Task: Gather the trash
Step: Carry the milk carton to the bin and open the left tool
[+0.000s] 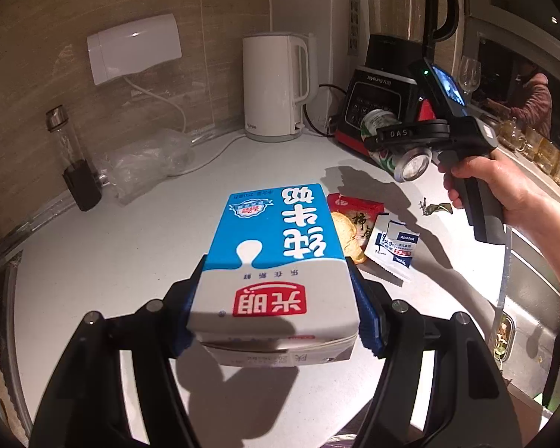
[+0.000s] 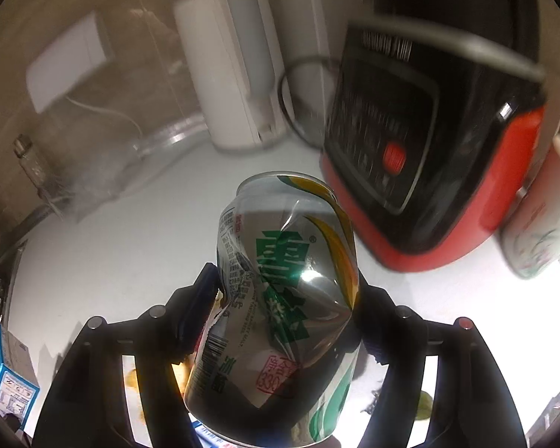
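- The left tool [image 1: 276,313] is clamping a blue-and-white rectangular milk carton [image 1: 276,261] between its blue pads, gripping near the carton's near end, so most of the length is sticking out forward over the white surface [image 1: 112,254]. That overhang is likely making the carton prone to pivoting or sliding out if the wrist is swinging fast.
- The right tool [image 2: 283,310] is squeezing a dented silver-and-green drink can [image 2: 280,298] across its crumpled waist; the smooth, buckled metal is probably offering a poor seat, and it could be collapsing further and slipping loose.
- In the left view the can [image 1: 395,145] is hanging well above the surface, just in front of the black-and-red blender base [image 1: 380,112]; a careless sweep is risking a knock against it or the white electric kettle [image 1: 276,86].
- Any leftover liquid in either container could be dripping out while tilted; whether they are empty cannot be told.
- A red snack wrapper [image 1: 351,220] and a white-and-blue alcohol wipe sachet [image 1: 394,250] are lying beside the carton, uncollected; with both tools full, these are easy to be overlooking.
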A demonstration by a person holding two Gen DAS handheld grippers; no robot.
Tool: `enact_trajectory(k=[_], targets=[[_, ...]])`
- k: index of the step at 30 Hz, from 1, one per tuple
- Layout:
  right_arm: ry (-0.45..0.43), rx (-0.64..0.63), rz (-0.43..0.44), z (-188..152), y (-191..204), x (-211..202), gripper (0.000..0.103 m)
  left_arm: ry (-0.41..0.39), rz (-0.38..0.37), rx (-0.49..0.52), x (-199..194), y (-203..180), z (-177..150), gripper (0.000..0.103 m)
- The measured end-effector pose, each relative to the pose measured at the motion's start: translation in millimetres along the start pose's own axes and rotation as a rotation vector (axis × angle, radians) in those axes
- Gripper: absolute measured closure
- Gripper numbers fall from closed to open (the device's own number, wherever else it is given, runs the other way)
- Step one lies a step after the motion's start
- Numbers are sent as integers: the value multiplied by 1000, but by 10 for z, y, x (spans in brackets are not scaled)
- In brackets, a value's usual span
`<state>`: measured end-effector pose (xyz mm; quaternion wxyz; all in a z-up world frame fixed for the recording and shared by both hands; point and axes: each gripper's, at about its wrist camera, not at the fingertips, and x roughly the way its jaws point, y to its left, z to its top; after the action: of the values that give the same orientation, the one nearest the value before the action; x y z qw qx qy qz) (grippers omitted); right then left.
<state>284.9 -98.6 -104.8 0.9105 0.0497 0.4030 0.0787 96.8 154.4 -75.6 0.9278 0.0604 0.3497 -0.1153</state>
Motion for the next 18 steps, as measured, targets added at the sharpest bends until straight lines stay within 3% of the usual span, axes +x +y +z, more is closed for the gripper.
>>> enact_trajectory(k=[7,14,18], targets=[[-73,-62,50,-420,329,-942,34,-45,-24,1,-471,-69,-112,37],[-34,-80,111,-1357,732,-1761,35,-56,-65,37,-1028,-157,-494,37],[-5,-78,115,-1879,915,-2065,35,-22,-97,60,-1291,-193,-819,37]])
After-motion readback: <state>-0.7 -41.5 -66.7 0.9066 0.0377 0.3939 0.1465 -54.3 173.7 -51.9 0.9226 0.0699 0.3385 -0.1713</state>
